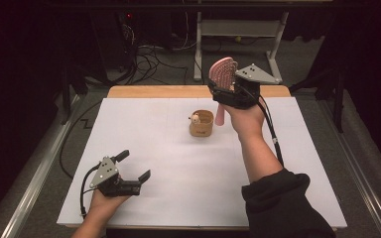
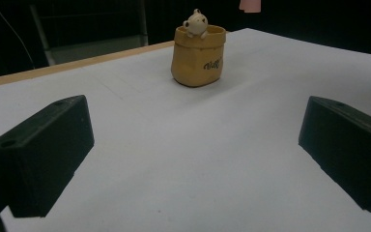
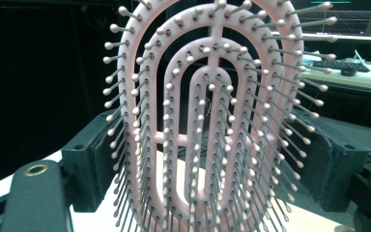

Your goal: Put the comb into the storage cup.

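jaws of right gripper (image 1: 228, 89) clamp pink hairbrush (image 1: 222, 74) upright above cup (image 1: 201, 123); left gripper (image 1: 133, 166) jaws wide apart.

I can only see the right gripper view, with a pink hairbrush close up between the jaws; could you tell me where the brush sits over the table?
Observer: The right gripper holds the pink hairbrush upright above the far side of the white table, handle hanging down.
Operator: Is anything standing near it?
Observer: Yes, a tan pot with a small bear figure at its rim stands just left of the handle.
Operator: And the other hand?
Observer: The left gripper rests low at the near left, jaws wide open, pointed toward the pot.
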Demonstrator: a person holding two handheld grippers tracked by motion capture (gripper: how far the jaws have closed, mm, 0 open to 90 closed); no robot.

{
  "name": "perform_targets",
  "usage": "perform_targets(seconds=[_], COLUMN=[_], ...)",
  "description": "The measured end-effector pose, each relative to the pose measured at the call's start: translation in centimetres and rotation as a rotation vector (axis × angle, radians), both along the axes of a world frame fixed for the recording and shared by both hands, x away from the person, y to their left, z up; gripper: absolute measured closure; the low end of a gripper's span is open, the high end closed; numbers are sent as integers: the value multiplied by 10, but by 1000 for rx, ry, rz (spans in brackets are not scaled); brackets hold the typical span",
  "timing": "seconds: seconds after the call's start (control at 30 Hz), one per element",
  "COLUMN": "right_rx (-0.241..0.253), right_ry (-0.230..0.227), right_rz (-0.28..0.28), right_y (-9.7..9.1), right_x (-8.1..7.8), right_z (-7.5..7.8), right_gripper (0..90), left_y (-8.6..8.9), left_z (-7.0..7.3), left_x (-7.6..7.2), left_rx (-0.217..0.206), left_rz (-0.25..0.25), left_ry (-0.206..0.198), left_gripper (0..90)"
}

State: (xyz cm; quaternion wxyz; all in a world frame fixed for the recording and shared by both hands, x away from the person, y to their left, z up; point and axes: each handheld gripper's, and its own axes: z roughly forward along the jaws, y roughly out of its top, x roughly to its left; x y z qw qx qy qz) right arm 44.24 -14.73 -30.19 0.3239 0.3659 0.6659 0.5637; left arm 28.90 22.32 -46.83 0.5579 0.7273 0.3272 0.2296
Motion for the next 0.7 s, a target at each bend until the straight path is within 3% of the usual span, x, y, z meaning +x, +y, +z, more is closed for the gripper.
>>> perform_targets(seconds=[0.7], right_rx=[39], right_ry=[-4], right_rz=[15], right_y=[15], right_x=[19], right_z=[-9], right_gripper=[203], left_y=[0], left_z=[0], left_x=[0], left_rx=[-4], left_rz=[3], left_ry=[2], left_gripper=[0])
